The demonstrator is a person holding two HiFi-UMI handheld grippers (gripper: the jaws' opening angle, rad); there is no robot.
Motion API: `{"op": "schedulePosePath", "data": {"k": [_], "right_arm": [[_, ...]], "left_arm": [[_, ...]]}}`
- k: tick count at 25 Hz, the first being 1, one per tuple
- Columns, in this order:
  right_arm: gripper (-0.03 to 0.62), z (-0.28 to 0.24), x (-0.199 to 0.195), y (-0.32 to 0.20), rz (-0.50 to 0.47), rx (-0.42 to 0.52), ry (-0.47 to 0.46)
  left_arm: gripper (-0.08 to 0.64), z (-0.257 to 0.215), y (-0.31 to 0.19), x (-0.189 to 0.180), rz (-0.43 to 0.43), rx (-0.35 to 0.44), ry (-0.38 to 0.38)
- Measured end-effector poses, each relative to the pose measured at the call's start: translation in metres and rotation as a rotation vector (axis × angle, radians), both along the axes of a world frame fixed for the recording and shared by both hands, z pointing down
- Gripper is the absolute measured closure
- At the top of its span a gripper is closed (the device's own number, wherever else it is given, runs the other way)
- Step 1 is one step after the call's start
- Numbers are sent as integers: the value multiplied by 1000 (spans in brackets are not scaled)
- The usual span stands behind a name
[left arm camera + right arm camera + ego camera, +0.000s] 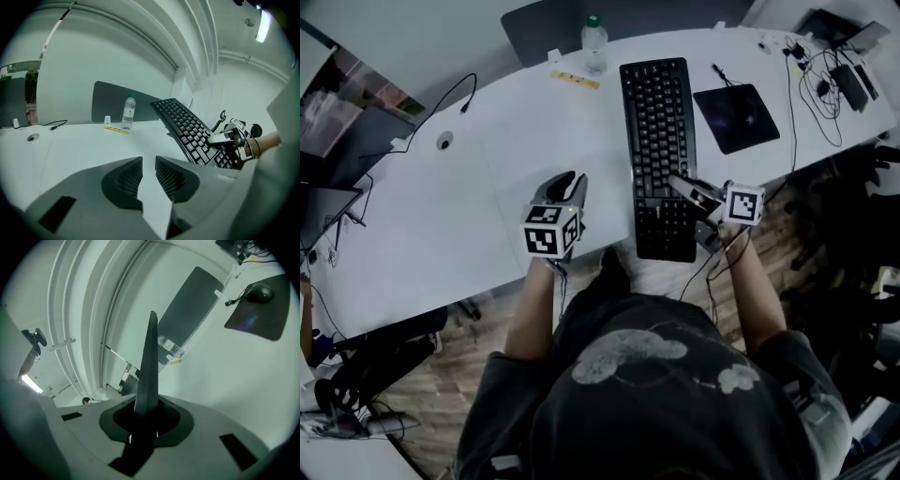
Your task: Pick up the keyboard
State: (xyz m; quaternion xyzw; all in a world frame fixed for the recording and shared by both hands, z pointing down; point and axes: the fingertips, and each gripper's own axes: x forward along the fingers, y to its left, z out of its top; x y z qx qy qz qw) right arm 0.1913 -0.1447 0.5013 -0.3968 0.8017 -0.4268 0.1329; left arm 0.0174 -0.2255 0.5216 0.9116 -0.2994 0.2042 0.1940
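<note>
Right gripper view: edge-on keyboard [149, 371] in right hand-held gripper [143, 422]; left hand-held gripper [148, 176] narrow.

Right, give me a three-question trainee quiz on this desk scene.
1. True or false: the right tool is clamped on the keyboard.
2. What lies on the mouse pad?
3. The left tool holds: A nothing, B a cup, C a pen.
Key: 1 true; 2 a mouse; 3 A.
</note>
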Motion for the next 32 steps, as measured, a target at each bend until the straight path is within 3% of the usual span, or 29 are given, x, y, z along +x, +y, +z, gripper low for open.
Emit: {"op": "schedulePosePath", "data": {"k": [11,32], "right_arm": [[538,-24,-5,57,105,75,-35],[538,-32,-27,197,131,104,-24]], "left_arm": [[477,-23,69,-4,-47,46,28],[506,-45,198,-36,-97,135,76]]}}
